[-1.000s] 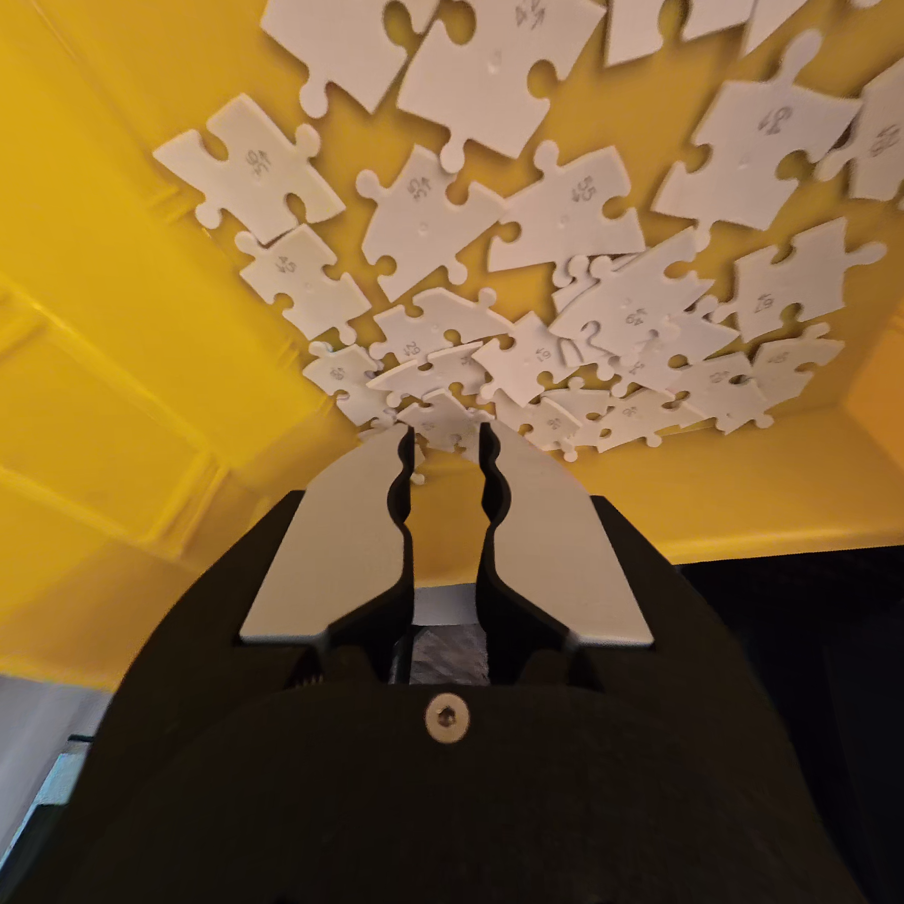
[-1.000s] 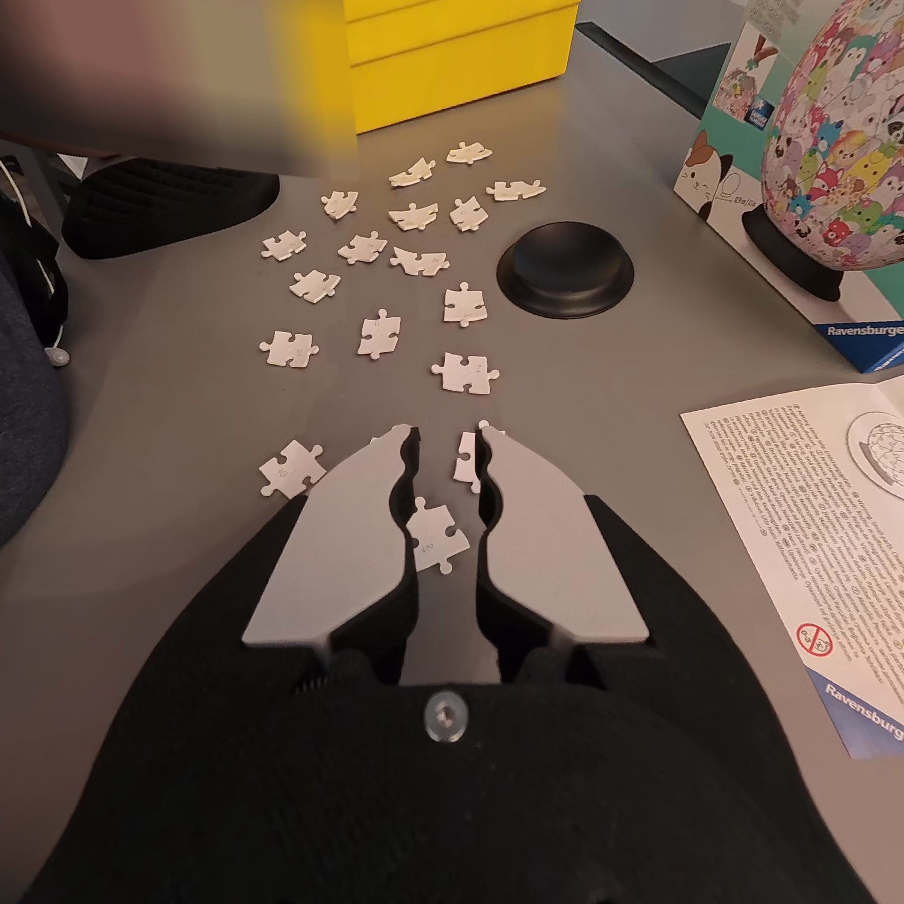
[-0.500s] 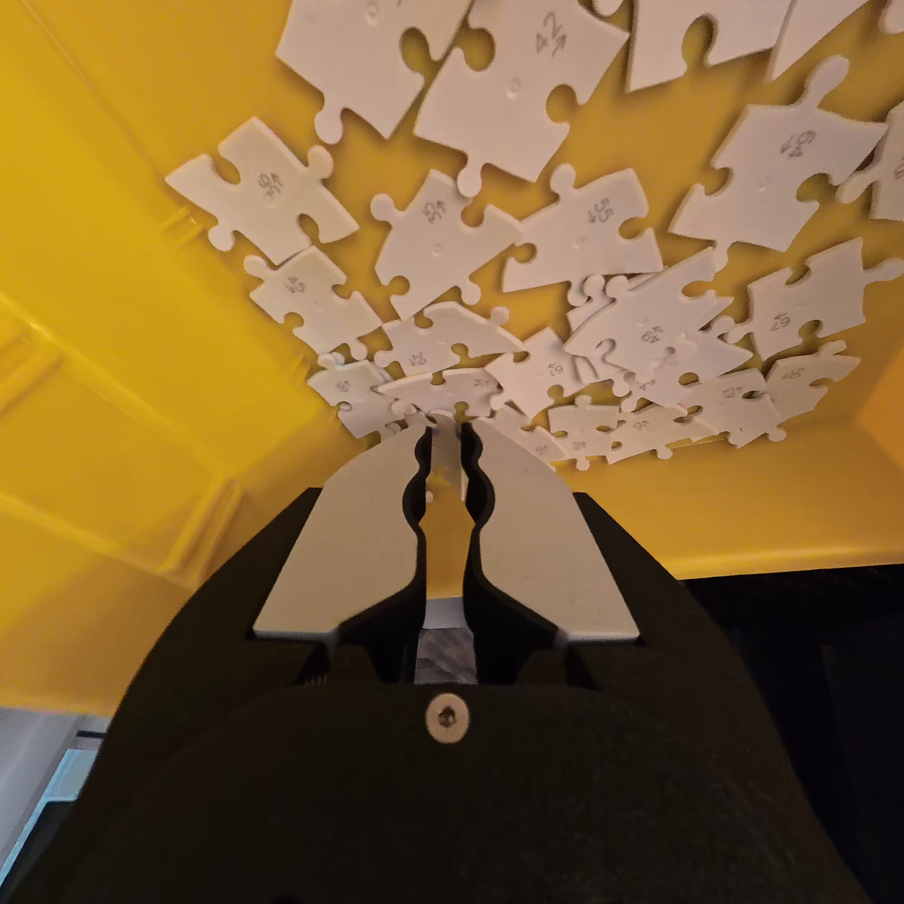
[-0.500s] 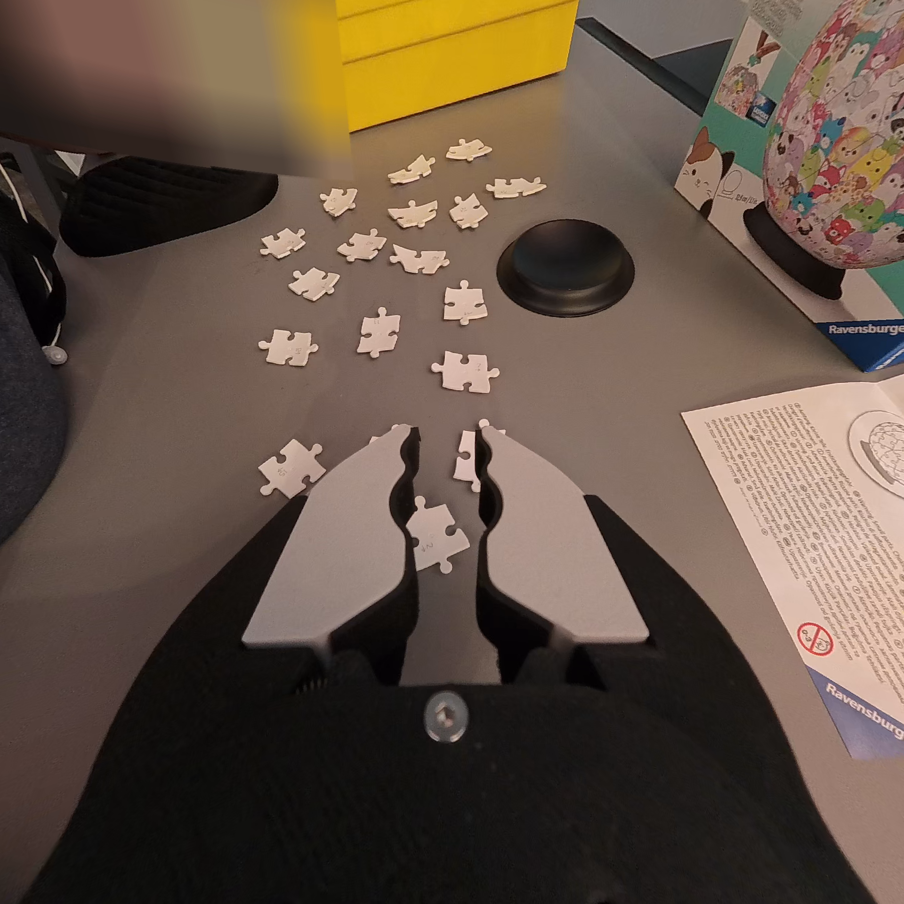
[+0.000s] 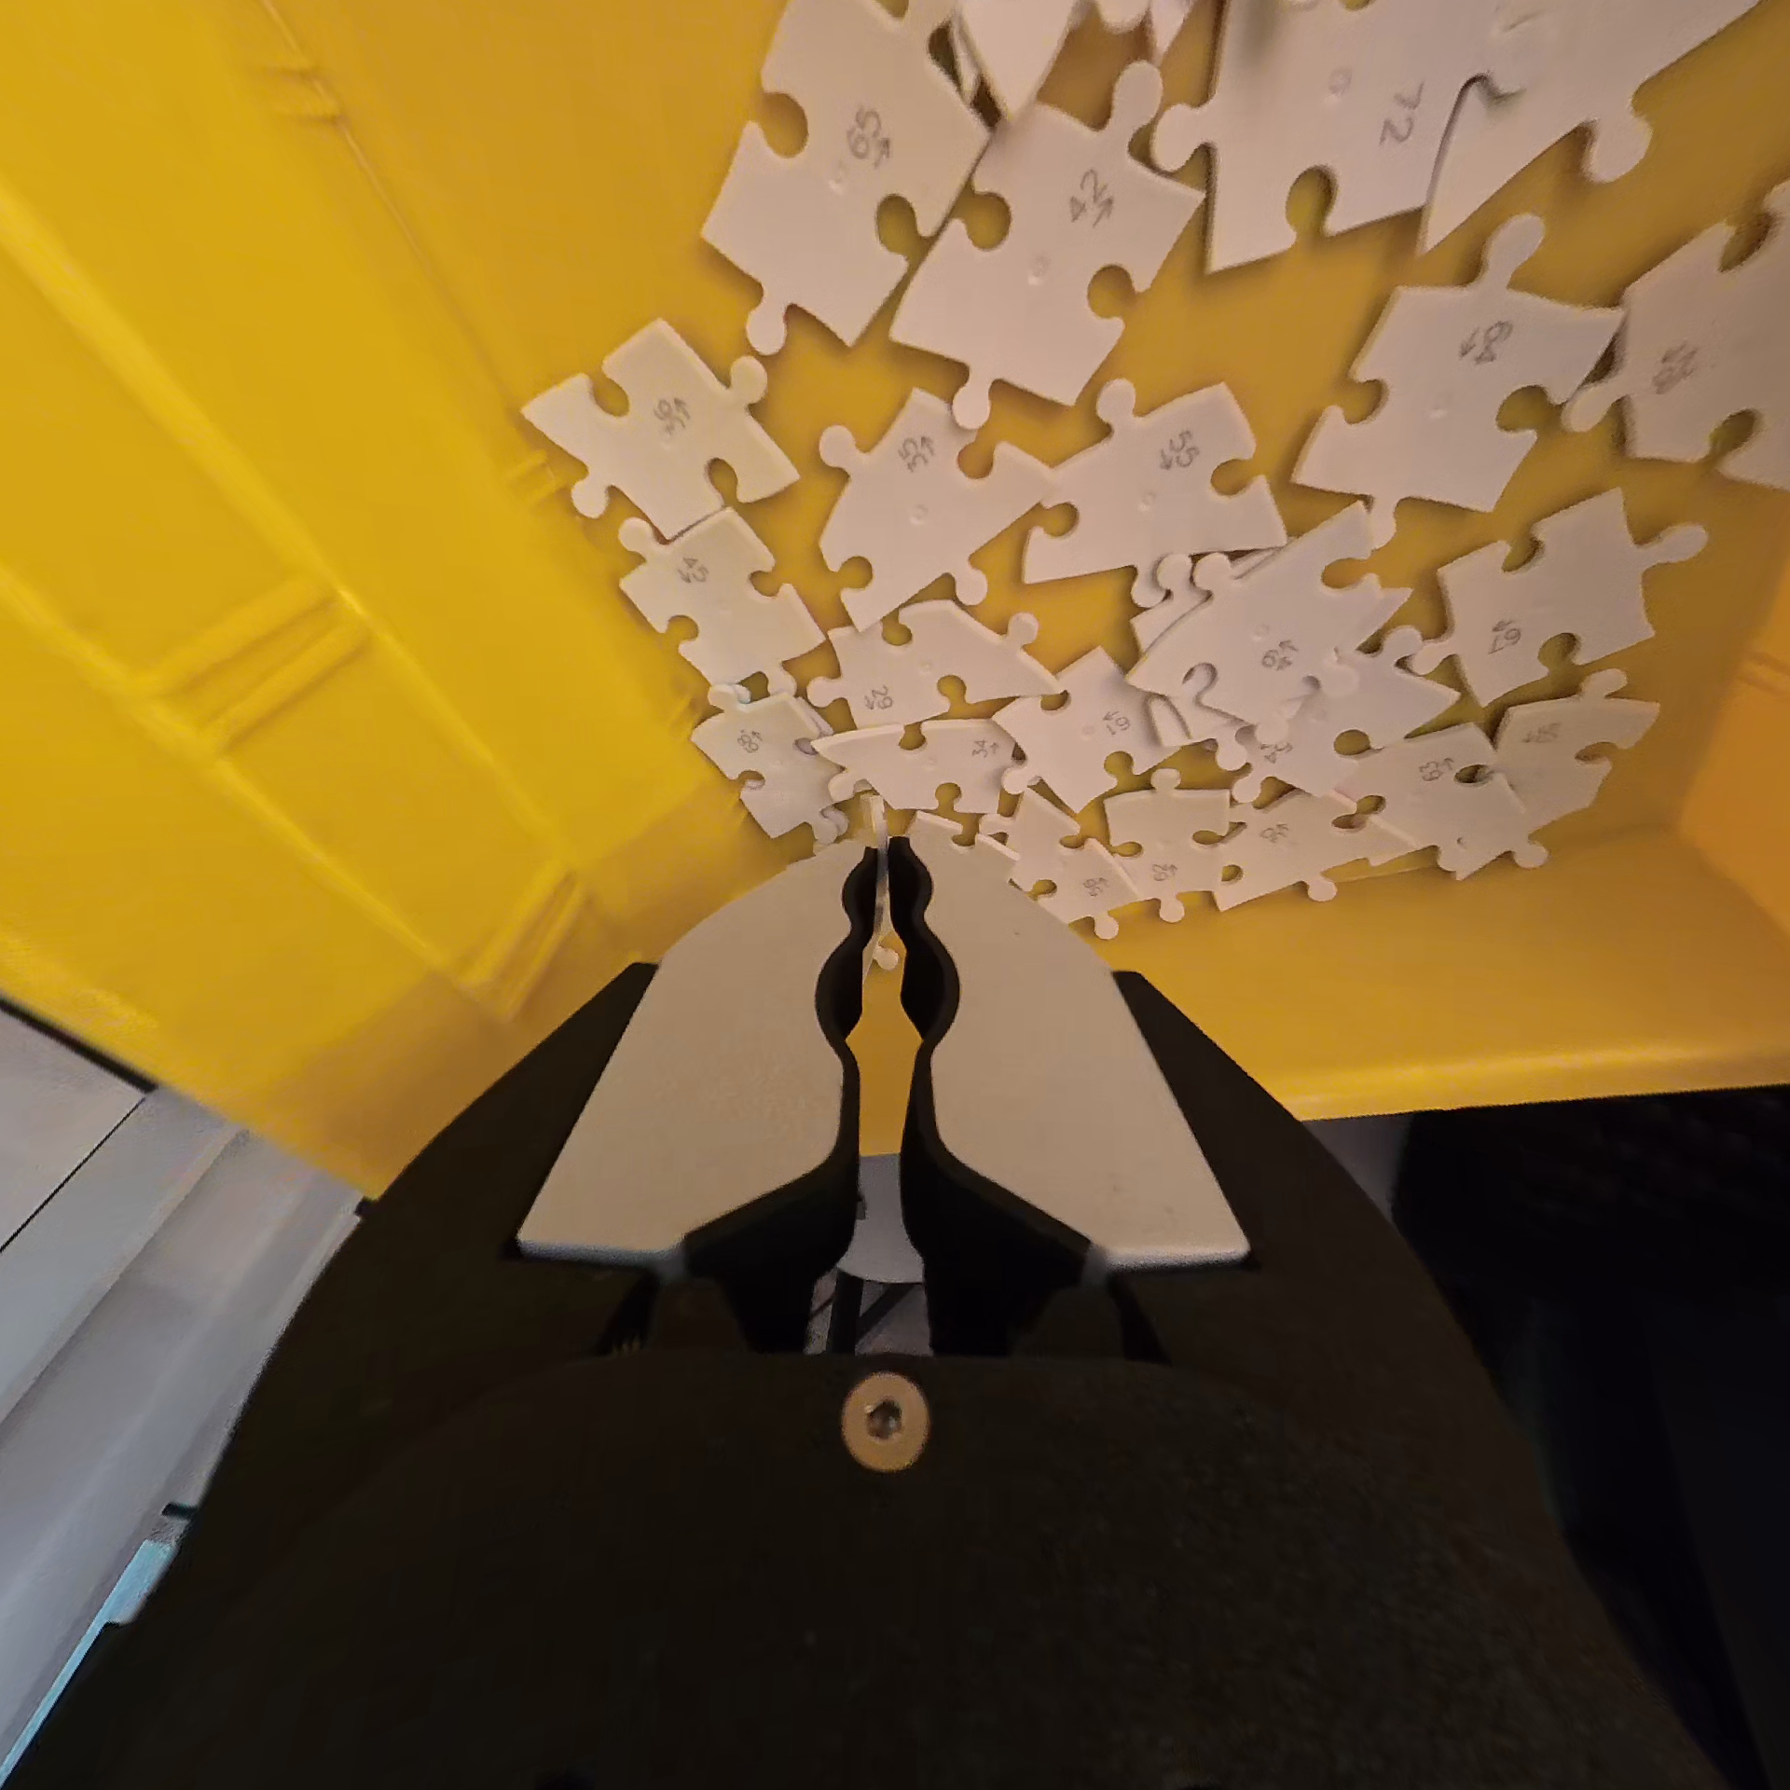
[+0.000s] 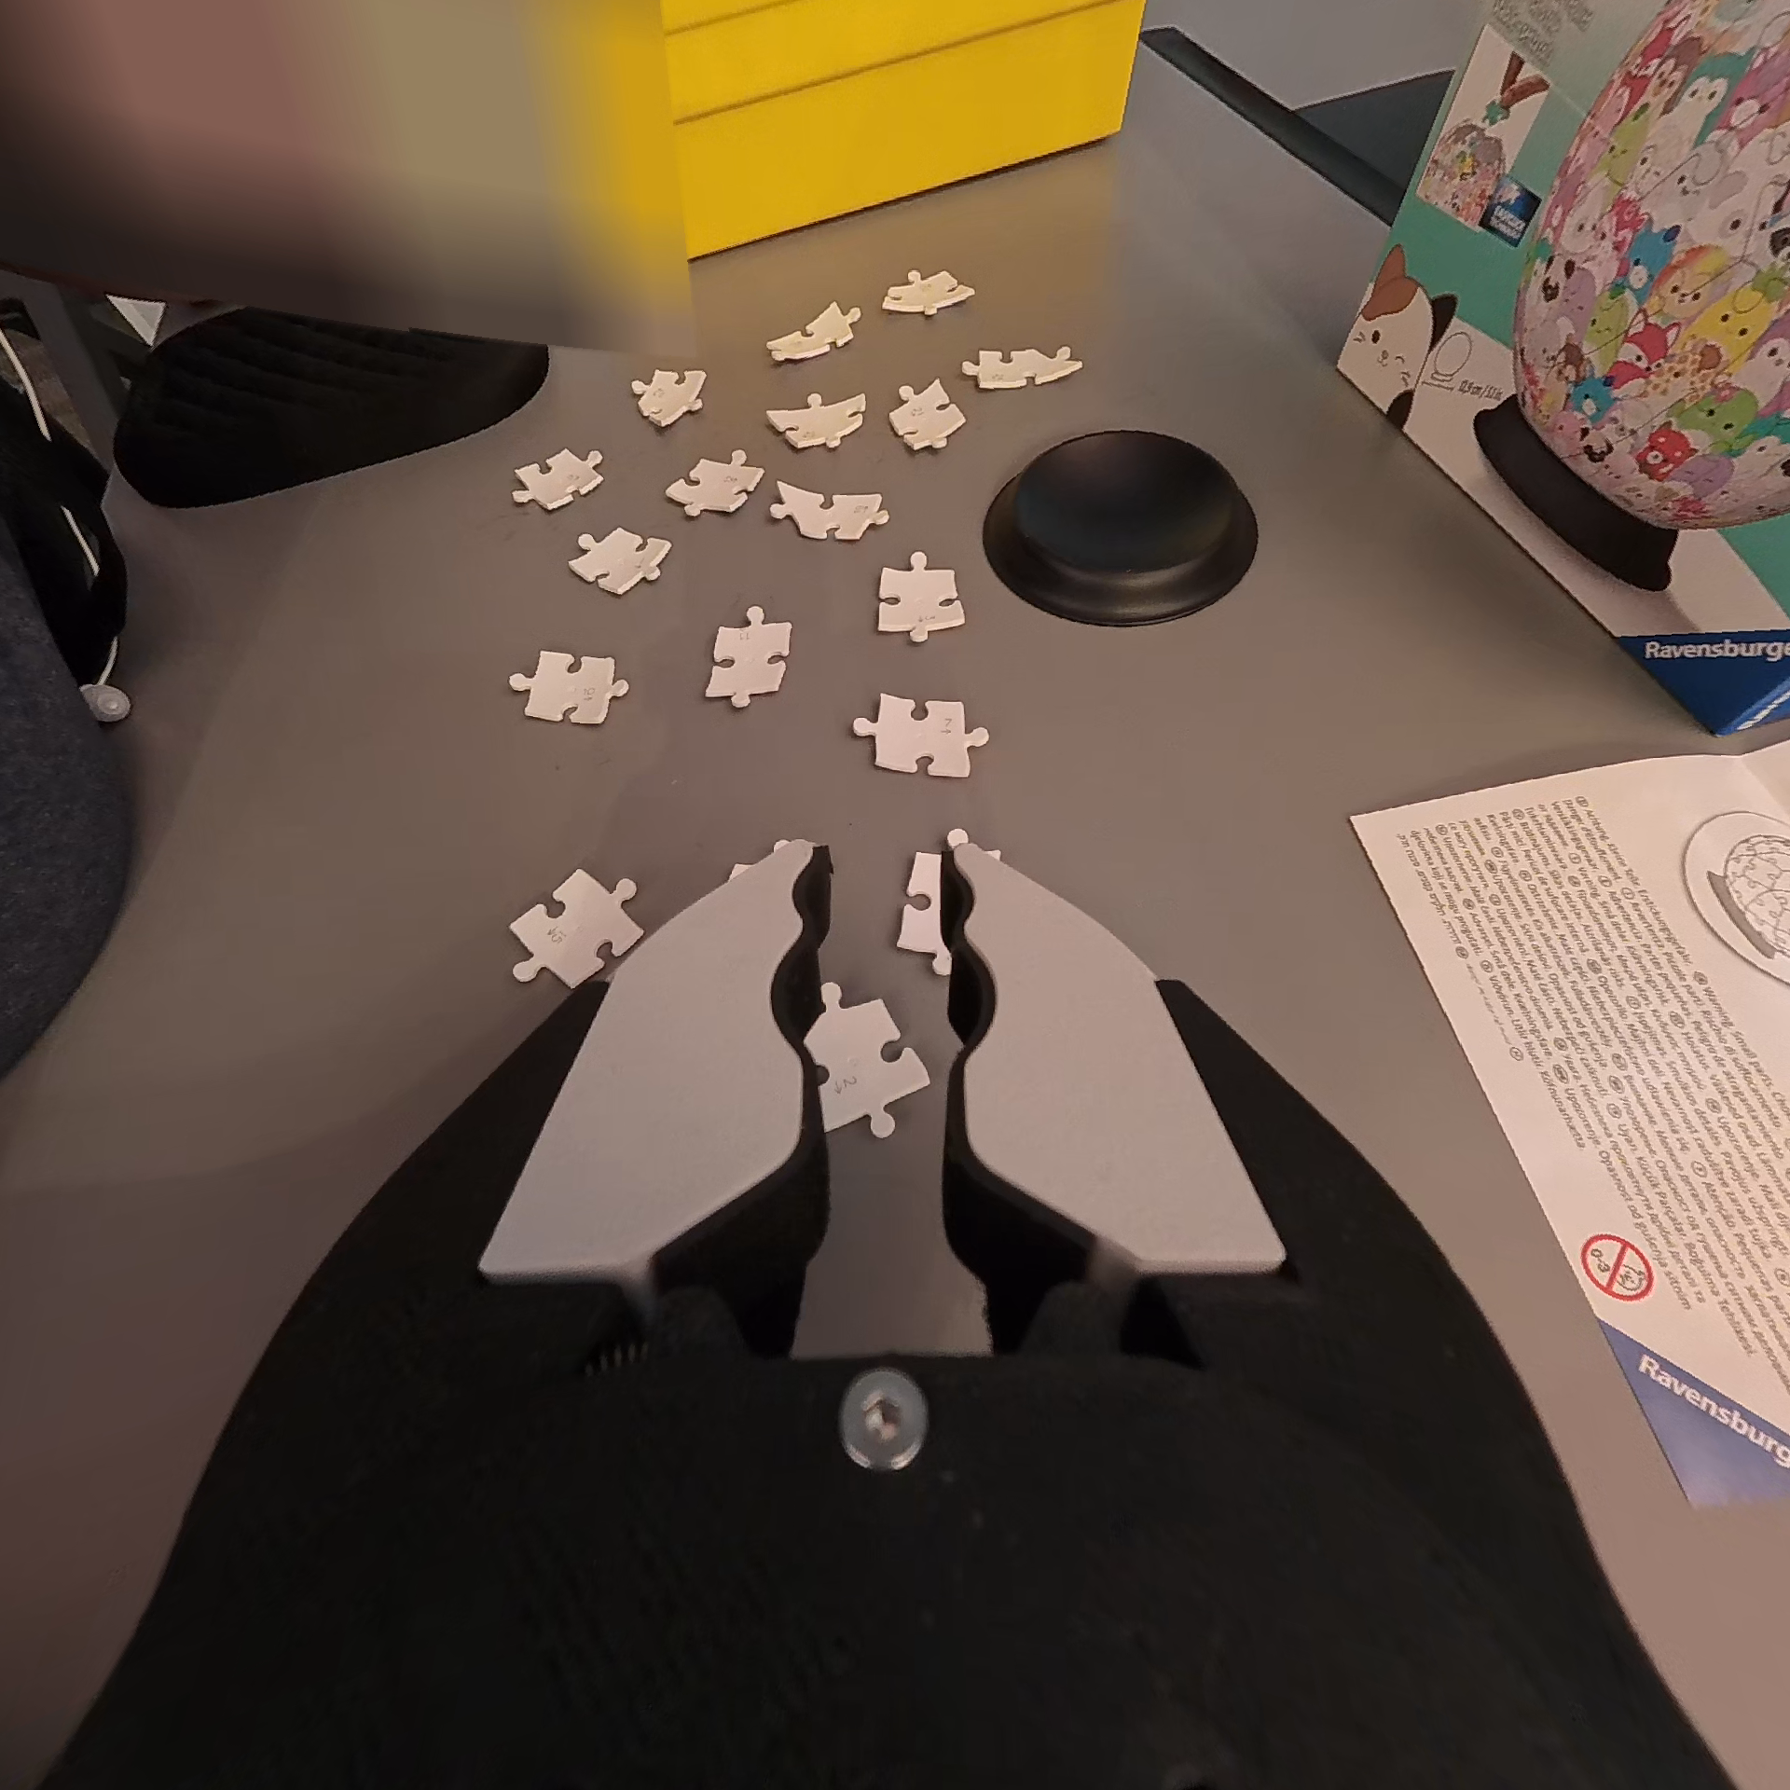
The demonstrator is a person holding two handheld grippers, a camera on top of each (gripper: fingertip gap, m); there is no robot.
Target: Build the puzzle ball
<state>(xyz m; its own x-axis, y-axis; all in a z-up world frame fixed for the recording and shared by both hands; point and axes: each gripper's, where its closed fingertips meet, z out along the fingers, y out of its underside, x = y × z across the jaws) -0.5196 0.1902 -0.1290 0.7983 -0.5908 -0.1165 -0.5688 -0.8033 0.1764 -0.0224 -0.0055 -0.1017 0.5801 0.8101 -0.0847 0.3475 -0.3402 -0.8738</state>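
Where left claw (image 5: 885,852) pinches, puzzle piece (image 5: 879,906) stands edgewise.

White puzzle pieces (image 5: 1143,542) lie blank side up, heaped and overlapping on the yellow bin (image 5: 291,484) floor; 1 thin piece (image 5: 879,901) stands edge-on. More pieces (image 6: 746,659) lie scattered singly mid-tabletop beside the black round stand (image 6: 1119,528).

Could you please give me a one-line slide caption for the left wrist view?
Left gripper pinching one white puzzle piece edge-on at the pile in the yellow bin.
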